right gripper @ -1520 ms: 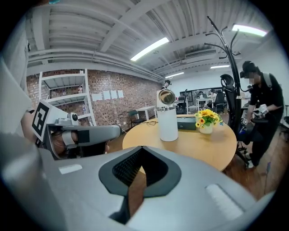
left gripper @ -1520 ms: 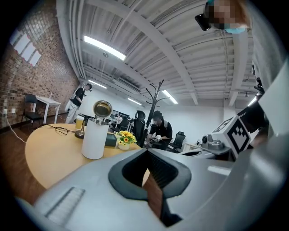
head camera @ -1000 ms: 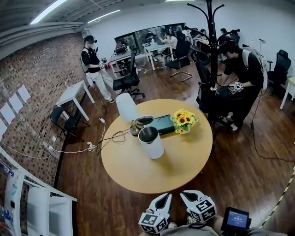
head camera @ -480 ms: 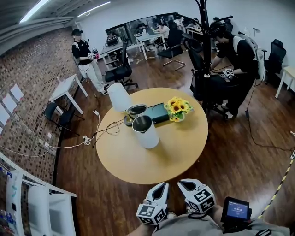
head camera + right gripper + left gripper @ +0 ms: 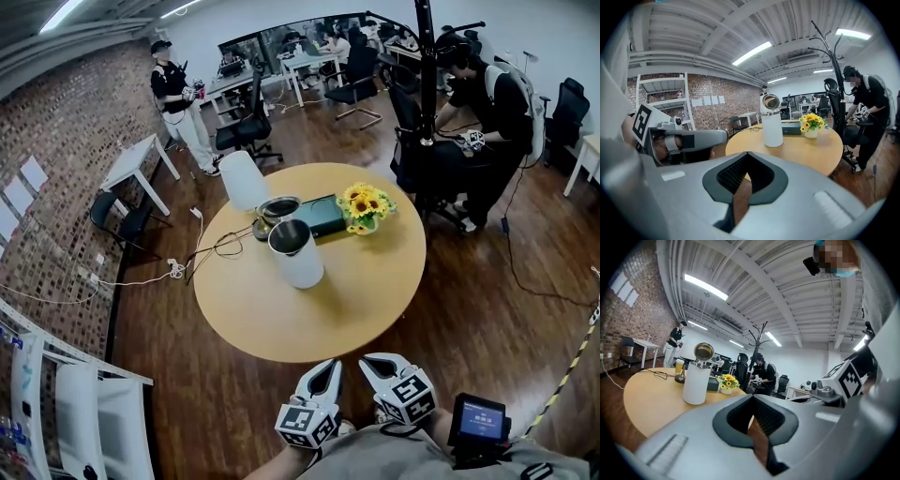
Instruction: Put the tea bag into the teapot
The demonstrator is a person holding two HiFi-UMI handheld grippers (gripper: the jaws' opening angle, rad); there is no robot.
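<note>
A white cylindrical pot (image 5: 298, 255) with a metal rim stands near the middle of the round wooden table (image 5: 309, 319); it also shows in the left gripper view (image 5: 696, 380) and the right gripper view (image 5: 772, 126). Behind it sits a small metal pot (image 5: 278, 208). I see no tea bag in any view. My left gripper (image 5: 325, 373) and right gripper (image 5: 372, 364) hang side by side close to my body, off the table's near edge. Both are shut with nothing between the jaws, the left gripper (image 5: 752, 401) and the right gripper (image 5: 746, 159) each showing a closed seam.
On the table are a vase of sunflowers (image 5: 366, 206), a dark box (image 5: 323, 216), a white lamp shade (image 5: 242, 180) and cables (image 5: 220, 248). A coat rack (image 5: 427, 84) and a person (image 5: 492, 112) stand beyond the table; another person (image 5: 173, 89) is at back left.
The head view has shifted a little, so the table sits slightly higher in the picture. Both grippers stay shut near my body. Nothing on the table has moved.
</note>
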